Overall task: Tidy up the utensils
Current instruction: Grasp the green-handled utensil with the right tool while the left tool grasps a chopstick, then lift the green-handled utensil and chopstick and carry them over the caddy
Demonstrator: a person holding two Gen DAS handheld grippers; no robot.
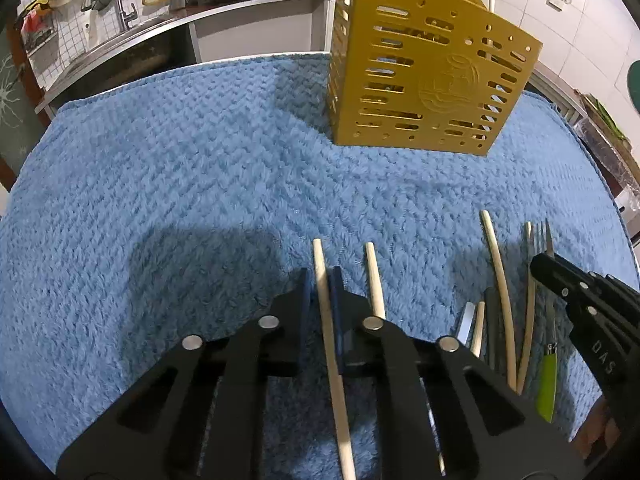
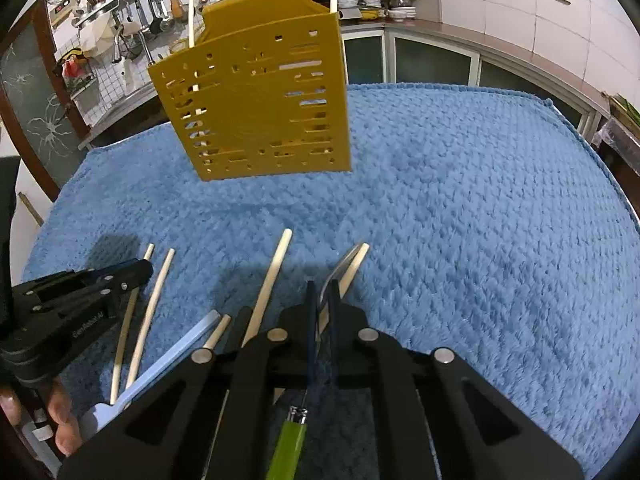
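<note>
utensils lie loose on the fluffy blue knitted towel (image 1: 200,184) near the bottom of both views: several pale wooden chopsticks, a steel fork with a lime-green handle (image 2: 289,446), and a flat pale-blue plastic handle (image 2: 176,354). the left gripper (image 1: 320,284) is clenched on one pale wooden chopstick (image 1: 326,320), which runs up between its dark blue pads with the tip sticking out past them. a second chopstick (image 1: 374,280) lies just beside it on the towel. the right gripper (image 2: 322,294) is closed on the fork's steel neck; the tines (image 1: 540,236) poke out beyond the fingertips, close against another chopstick (image 2: 354,266).

farther back stands the mustard-yellow slotted plastic utensil holder (image 2: 256,100), upright on the towel, with two white sticks rising from its top. between the grippers and the holder the towel is open, and wide bare stretches spread to the left in the left wrist view and to the right in the right wrist view. the towel's far edge sits before a steel counter and cabinets (image 2: 432,60).
</note>
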